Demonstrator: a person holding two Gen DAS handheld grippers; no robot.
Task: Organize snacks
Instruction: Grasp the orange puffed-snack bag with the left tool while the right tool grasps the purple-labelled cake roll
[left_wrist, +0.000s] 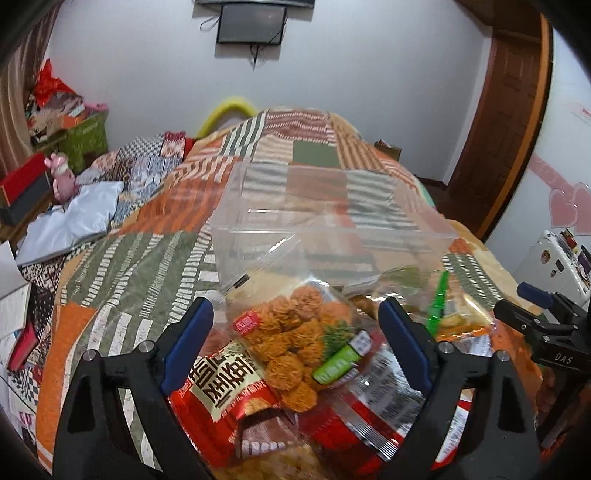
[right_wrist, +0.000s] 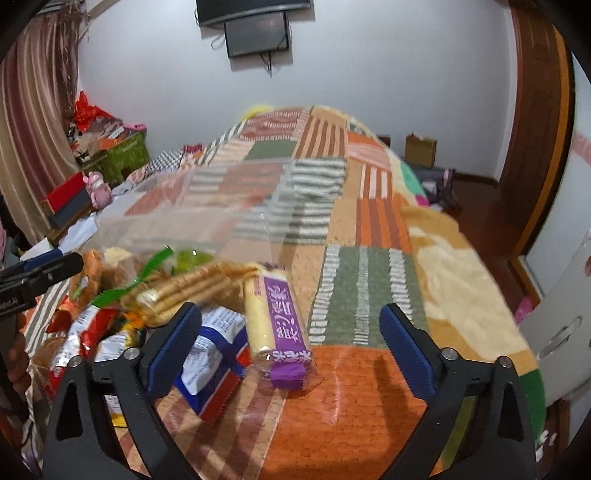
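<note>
the snacks are lying in a loose heap on the patchwork quilt, and the clear plastic bin is sitting empty just beyond the heap, so the sorting looks to be at its very start, with the first pick not yet made.

the left gripper is hanging over the near side of the heap with its blue pads spread wide, straddling the red bag of fried chicken bites without pinching it; whether the pads are touching the film cannot be told. a green bag clip is showing just past the right pad, on a clear bag behind.

the right gripper is also spread wide and holding nothing. in its view the purple-labelled packet of pale wafer sticks is lying between the pads but nearer the left one, with one end on the orange patch and the other leaning against the heap. beside it are lying a blue and white packet and a clear sleeve of round biscuits.

the step in hand seems to be choosing and approaching a first item. for the left, the next move would call for lowering around the red bag and closing on a firm part of it, since the slick film may slip or crumple. for the right, it would call for centring on the purple packet across its narrow width before closing, then lifting it over the bin wall.
</note>
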